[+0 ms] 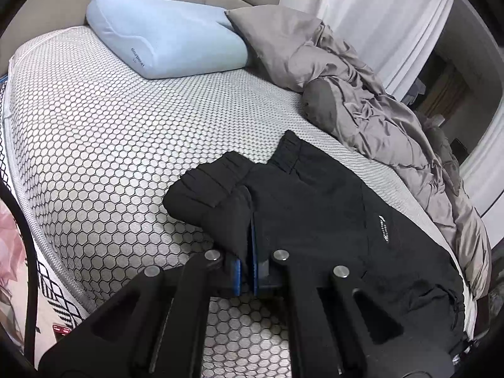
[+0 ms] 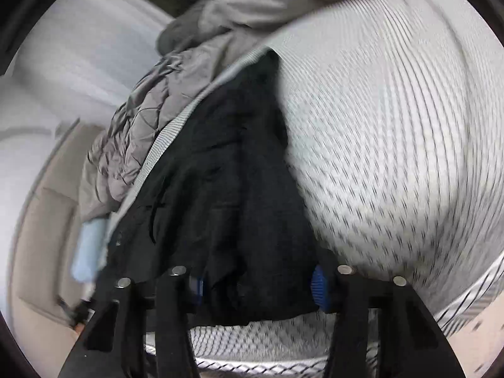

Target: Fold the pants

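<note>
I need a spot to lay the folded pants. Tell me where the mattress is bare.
The widest bare patch of mattress runs from the blue pillow down to the black pants, out to the bed's left edge. Crowded: the right side, where the crumpled grey duvet lies beside the pants, with only a thin strip between them.

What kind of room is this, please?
Most likely a bedroom: black pants lie on a mattress with a honeycomb pattern, beside a light blue pillow and a crumpled grey duvet.

Bed w/ honeycomb mattress (image 1: 94,145): black pants (image 1: 315,208), blue pillow (image 1: 167,41), grey duvet (image 1: 378,110) on it.
</note>
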{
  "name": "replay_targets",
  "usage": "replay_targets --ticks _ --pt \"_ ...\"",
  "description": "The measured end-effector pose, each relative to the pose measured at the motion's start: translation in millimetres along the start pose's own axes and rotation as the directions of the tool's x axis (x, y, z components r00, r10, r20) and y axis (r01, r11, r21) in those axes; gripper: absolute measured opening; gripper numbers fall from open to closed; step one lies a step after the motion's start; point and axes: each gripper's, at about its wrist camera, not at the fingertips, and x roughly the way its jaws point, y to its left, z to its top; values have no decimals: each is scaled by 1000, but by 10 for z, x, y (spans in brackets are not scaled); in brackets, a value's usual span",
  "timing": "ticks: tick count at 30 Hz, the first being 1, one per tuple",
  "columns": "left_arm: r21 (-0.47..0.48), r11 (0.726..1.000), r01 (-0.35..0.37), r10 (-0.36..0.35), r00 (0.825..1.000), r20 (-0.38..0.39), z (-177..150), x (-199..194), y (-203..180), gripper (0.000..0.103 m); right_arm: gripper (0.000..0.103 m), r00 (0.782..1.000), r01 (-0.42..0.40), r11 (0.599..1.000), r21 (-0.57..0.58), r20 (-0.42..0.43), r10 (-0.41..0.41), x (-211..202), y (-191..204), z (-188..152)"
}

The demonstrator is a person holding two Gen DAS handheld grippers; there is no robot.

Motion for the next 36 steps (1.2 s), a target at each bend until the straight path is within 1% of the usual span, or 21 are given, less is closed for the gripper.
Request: replay_targets --ticks 2,4,6,7,9,10,11,13,14,15,16,17,18,19,23,28,31,33,34,35,36 --pt "24 1000 9 -9 1000 4 -11 -52 -79 2 35 994 97 983 -154 62 -89 -132 305 91" --pt "59 998 19 -19 1000 -8 -56 -96 -162 2 19 969 240 926 -292 129 -211 -265 585 165" --pt "104 995 2 3 999 -44 -120 -61 -260 3 19 918 395 841 -370 175 -355 -273 674 201" --pt "120 993 -19 25 998 -51 -153 -47 -285 4 20 917 398 838 -373 153 -367 -268 625 205" --pt "115 993 -28 37 997 -73 -192 -50 -278 4 25 905 416 837 -355 74 -419 -128 436 175" --pt "92 996 -8 15 997 -79 -193 -96 -252 6 35 895 438 833 -336 77 -439 -99 365 143" --pt "81 997 10 -4 997 -75 -187 -140 -235 8 45 896 440 838 -321 90 -436 -105 335 105" --pt "96 995 32 -26 998 -63 -140 -277 -266 16 54 910 412 869 -275 164 -380 -272 381 52" --pt "111 993 35 -29 998 -55 -108 -347 -300 18 65 912 402 878 -261 197 -359 -337 423 55" --pt "136 990 38 -33 999 -41 -73 -443 -377 29 72 908 393 888 -238 254 -333 -440 522 65" --pt "153 988 34 -31 999 -22 -40 -509 -431 57 83 907 379 895 -233 287 -309 -488 598 76" --pt "166 986 23 -25 1000 5 -3 -584 -493 75 90 909 358 903 -238 310 -279 -509 715 120" --pt "179 984 10 -20 998 54 35 -680 -578 102 94 913 326 912 -249 332 -236 -542 846 137" --pt "187 982 7 -23 996 81 84 -733 -622 102 100 918 298 918 -261 344 -200 -558 941 147" --pt "180 984 -7 -10 996 91 197 -778 -649 102 102 926 229 922 -311 363 -107 -324 1420 238" --pt "152 988 21 -24 1000 17 415 -407 -751 102 102 950 117 959 -260 310 -31 43 1555 540" --pt "109 992 67 -58 995 -87 533 145 -879 101 102 957 64 980 -188 291 -7 223 1599 745" --pt "40 994 105 -95 977 -189 567 627 -948 92 102 954 55 986 -159 300 -5 300 1594 883" --pt "5 991 136 -131 959 -252 568 880 -969 80 102 952 48 989 -138 307 -3 337 1577 935" --pt "-23 988 152 -151 941 -304 551 1068 -965 75 102 951 39 991 -125 310 2 358 1533 955" --pt "-83 985 148 -169 907 -386 519 1335 -925 71 102 950 32 993 -116 312 6 370 1499 971"
